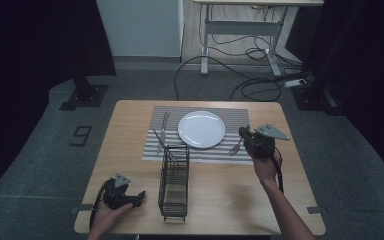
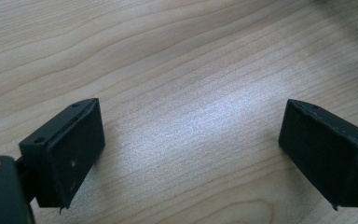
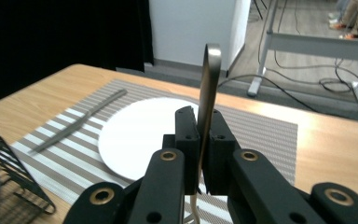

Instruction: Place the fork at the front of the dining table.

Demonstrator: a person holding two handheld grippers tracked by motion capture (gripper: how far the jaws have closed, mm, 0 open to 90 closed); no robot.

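Right gripper (image 3: 199, 154) is clamped on the fork (image 1: 236, 146), tines hanging low beside the plate's (image 1: 201, 129) right rim over the striped placemat (image 1: 240, 120), seemingly to complete the setting; knife (image 1: 163, 127) lies opposite, and left gripper (image 1: 128, 196) rests open by the table's (image 1: 220, 200) near-left corner.

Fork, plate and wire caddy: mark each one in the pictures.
fork (image 3: 208, 88): right gripper view, on the handle above the closed jaws.
plate (image 1: 201, 129): high view, on its white centre.
wire caddy (image 1: 174, 182): high view, on its black mesh side.
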